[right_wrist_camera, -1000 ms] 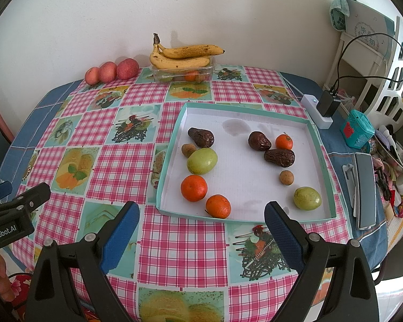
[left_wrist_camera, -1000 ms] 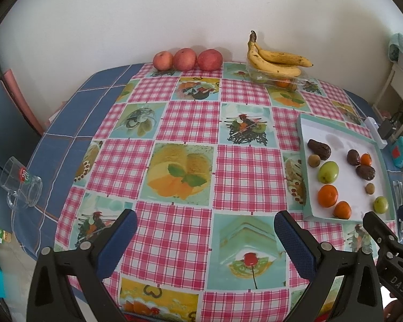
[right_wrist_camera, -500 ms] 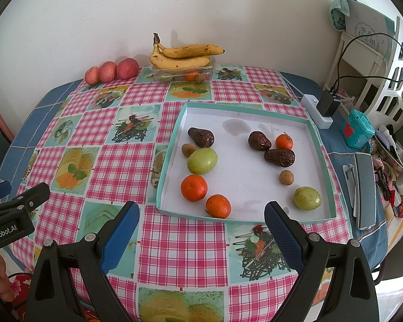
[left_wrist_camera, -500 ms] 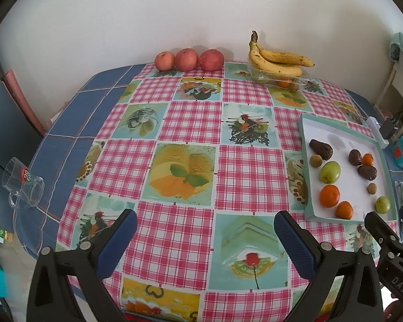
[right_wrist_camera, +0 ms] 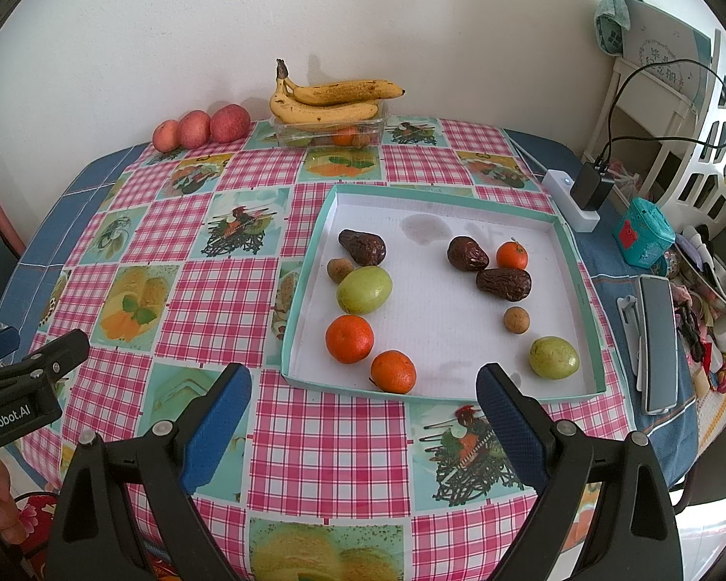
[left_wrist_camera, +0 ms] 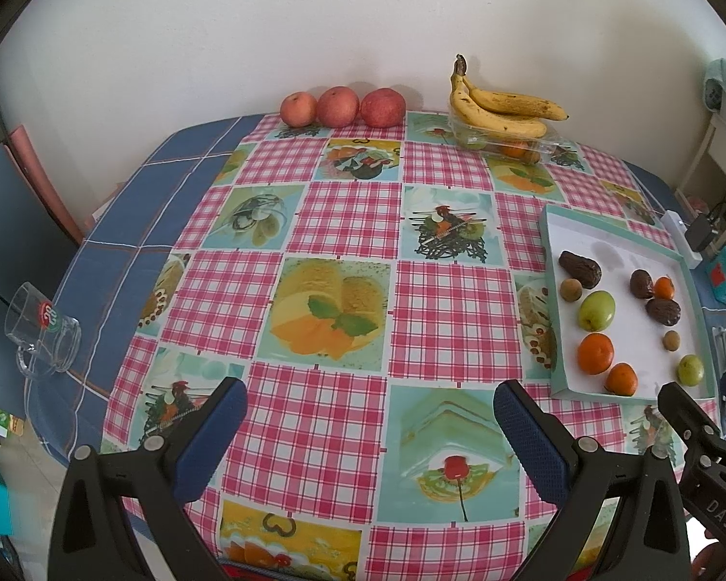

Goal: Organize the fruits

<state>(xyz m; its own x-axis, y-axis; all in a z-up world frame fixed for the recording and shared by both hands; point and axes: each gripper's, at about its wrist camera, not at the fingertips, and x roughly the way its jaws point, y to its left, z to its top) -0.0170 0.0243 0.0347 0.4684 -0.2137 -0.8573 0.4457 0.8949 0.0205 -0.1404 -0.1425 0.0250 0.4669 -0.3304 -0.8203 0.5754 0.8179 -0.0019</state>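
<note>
While both tongs, left (left_wrist_camera: 368,428) and right (right_wrist_camera: 363,411), hover spread and empty, mixed fruit, some possibly dates, lies in the tray (right_wrist_camera: 310,290).

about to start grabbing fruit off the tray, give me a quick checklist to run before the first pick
1. Right gripper open and empty: ok.
2. Left gripper open and empty: ok.
3. Right gripper near the tray: ok, it hovers just short of the near rim.
4. Nearest fruit free to grasp: ok, the orange by the near rim sits apart from its neighbour.
5. Left gripper lined up with the tray: not ok, it faces bare tablecloth, tray off to its right.
6. Where sorted fruit goes: cannot tell; apples and bananas sit at the far edge, no marked spot.
</note>
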